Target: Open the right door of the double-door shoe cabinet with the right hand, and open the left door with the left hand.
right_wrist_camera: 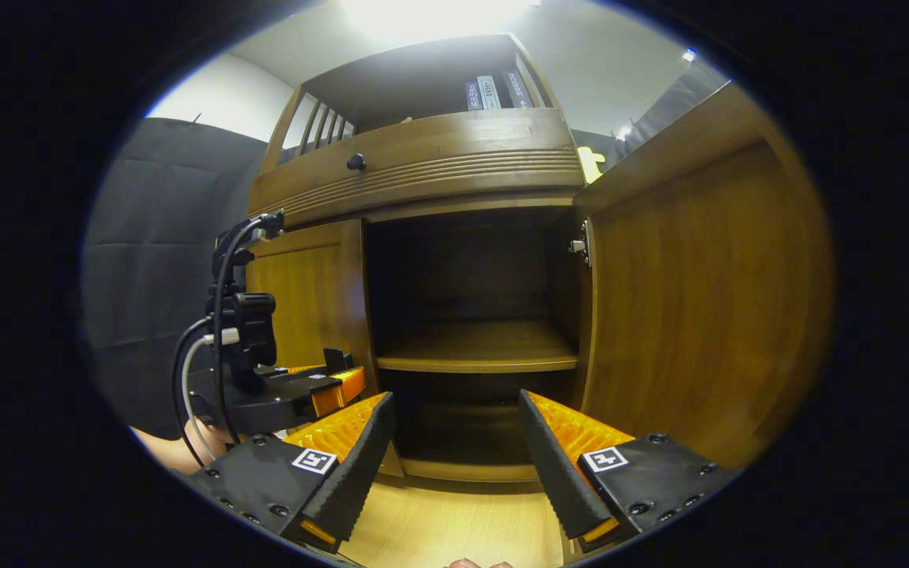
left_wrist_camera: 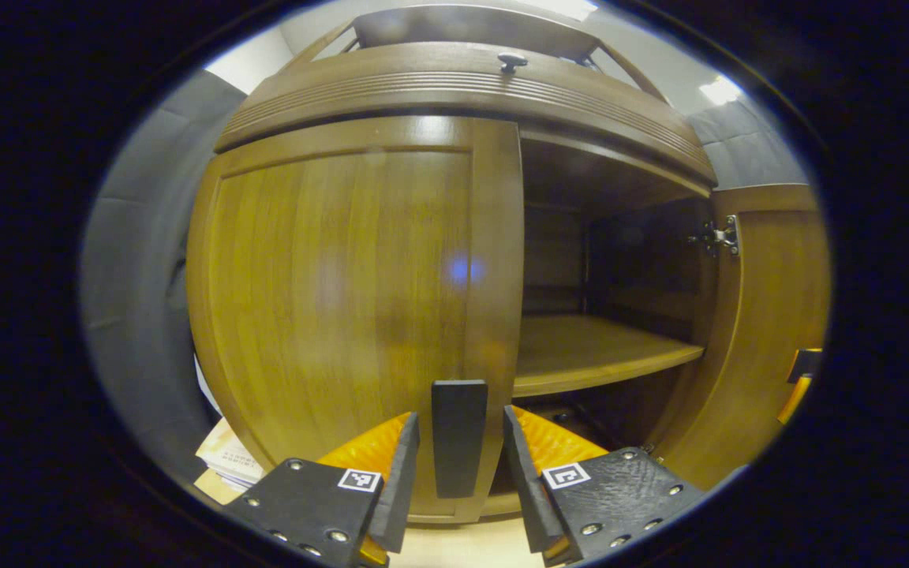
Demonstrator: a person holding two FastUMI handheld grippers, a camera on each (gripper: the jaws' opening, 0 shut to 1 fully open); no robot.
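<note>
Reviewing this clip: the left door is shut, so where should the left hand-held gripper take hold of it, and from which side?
Probably the black handle, an upright bar near the left door's free edge. Come straight at the front, one finger each side. The left hand-held gripper is open and already straddles it, not yet closed; then pull outward.

Background: grey padded wall panels (left_wrist_camera: 139, 260) left of the furniture; dark cloth wall (right_wrist_camera: 162, 237) in the right gripper view. Ceiling light (left_wrist_camera: 719, 91) lit at upper right; a brighter one (right_wrist_camera: 431, 12) glares overhead. Books (right_wrist_camera: 494, 91) stand upright on the upper open shelf. Stack of printed papers (left_wrist_camera: 226, 457) lies on the pale wood floor (right_wrist_camera: 454, 521), low left.
</note>
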